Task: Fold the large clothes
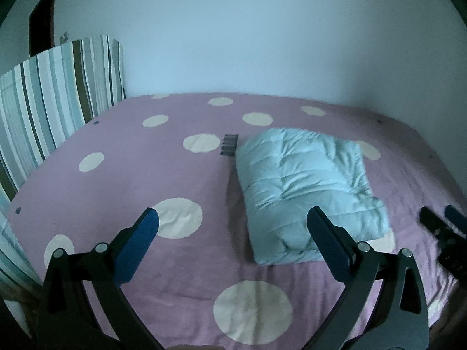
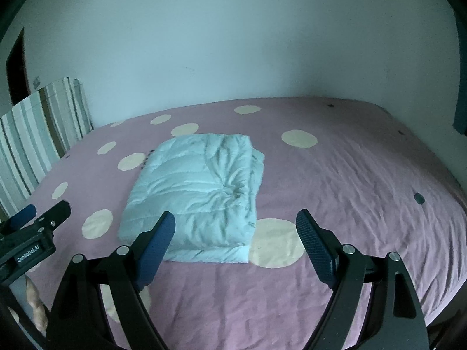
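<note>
Across both views a bed [image 1: 116,180] fills the frame, pink sheet w/ cream dots. Wall [image 1: 233,43] behind, pale, upper half. Striped headboard [image 1: 52,93] upper left in left-wrist view, also left edge of right-wrist view.

Folded pale-blue coat [image 2: 198,195], quilted, lies flat on the sheet: centre-left in right-wrist view, centre-right in left-wrist view.

Left gripper [image 1: 232,218] at bottom of its view, jaws wide apart, nothing between them; right pad overlaps the coat's near corner in frame, contact unclear. Right gripper [image 2: 235,220] same: jaws wide, empty, hovering by the coat's near edge.

Small dark ribbed item [image 1: 229,145] on sheet just left of the coat's far corner, too small to ID.
</note>
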Available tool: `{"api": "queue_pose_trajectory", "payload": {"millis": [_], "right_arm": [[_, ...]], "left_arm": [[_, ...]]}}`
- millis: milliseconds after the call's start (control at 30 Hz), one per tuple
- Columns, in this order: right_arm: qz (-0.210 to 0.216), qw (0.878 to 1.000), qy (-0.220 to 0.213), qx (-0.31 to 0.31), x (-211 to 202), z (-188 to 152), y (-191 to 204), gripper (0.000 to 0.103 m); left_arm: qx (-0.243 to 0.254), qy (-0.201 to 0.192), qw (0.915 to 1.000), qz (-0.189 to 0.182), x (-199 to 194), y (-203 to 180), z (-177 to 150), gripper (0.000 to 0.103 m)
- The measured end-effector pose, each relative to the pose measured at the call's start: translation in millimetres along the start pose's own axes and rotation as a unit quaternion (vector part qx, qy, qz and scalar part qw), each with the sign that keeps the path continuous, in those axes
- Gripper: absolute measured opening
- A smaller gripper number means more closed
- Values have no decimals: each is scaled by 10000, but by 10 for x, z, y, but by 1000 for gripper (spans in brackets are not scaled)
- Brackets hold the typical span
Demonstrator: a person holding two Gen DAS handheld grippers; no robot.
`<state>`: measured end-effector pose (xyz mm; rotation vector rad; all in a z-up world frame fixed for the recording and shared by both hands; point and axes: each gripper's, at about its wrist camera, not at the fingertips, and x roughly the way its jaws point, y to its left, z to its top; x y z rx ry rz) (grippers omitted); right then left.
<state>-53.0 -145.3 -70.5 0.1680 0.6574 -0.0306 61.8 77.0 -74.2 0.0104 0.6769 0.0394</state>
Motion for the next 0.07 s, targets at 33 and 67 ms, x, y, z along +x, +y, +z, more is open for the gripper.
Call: {"api": "queue_pose_trajectory", "payload": {"millis": [33, 67], "right_arm": [[-42, 10000, 22, 35, 50, 10, -62, 84], [-100, 9999, 50, 74, 103, 20, -129, 84]], "left_arm": [[-17, 69, 10000, 26, 69, 30, 1, 101], [-65, 164, 9998, 54, 171, 79, 1, 101]]}}
